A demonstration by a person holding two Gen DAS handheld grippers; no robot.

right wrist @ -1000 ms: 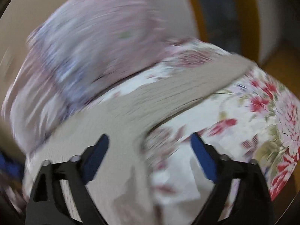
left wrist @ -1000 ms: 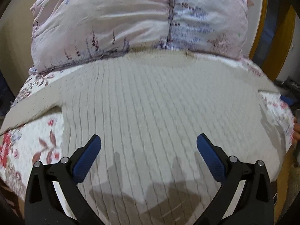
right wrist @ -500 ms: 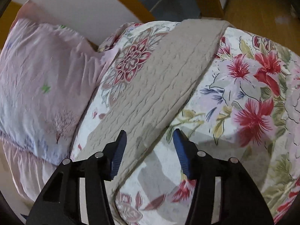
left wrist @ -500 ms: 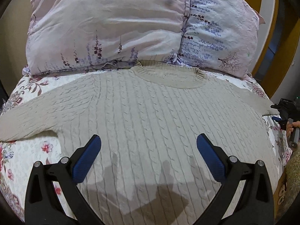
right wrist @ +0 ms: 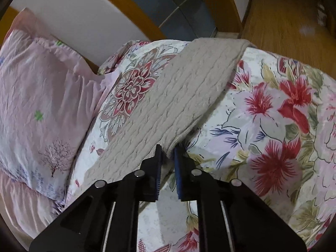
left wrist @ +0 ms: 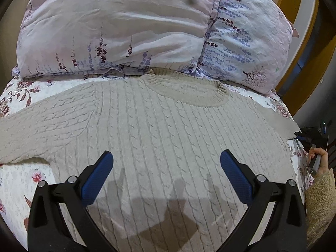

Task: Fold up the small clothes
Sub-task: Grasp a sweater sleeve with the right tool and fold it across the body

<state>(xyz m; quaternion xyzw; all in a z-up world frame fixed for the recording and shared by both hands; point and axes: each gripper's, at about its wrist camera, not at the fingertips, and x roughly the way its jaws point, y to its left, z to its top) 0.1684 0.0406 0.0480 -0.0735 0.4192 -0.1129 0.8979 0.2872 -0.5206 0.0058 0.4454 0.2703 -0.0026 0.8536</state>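
— What are you looking at over there?

— I'm looking down on a beige cable-knit sweater that is lying flat, front up, across the bed with its floral cover. Its neckline is sitting right at the foot of the lilac pillows, and both sleeves are stretching out sideways toward the edges of the bed.

— And what are your two tools doing?

— My left hand-held gripper is hovering above the lower body of the sweater with its blue pads spread wide apart, holding nothing and casting a shadow onto the knit. My right hand-held gripper is pinching the near edge of the right sleeve, its pads nearly together with the fabric edge running in between them.

— Where is that sleeve lying?

— It is running diagonally away from the right hand-held gripper, over the flowered cover, and its cuff end is drooping over the far edge of the bed near the wooden floor. From the left wrist view I'm seeing my right hand, in a fleecy cuff, gripping the handle at the bed's right edge.
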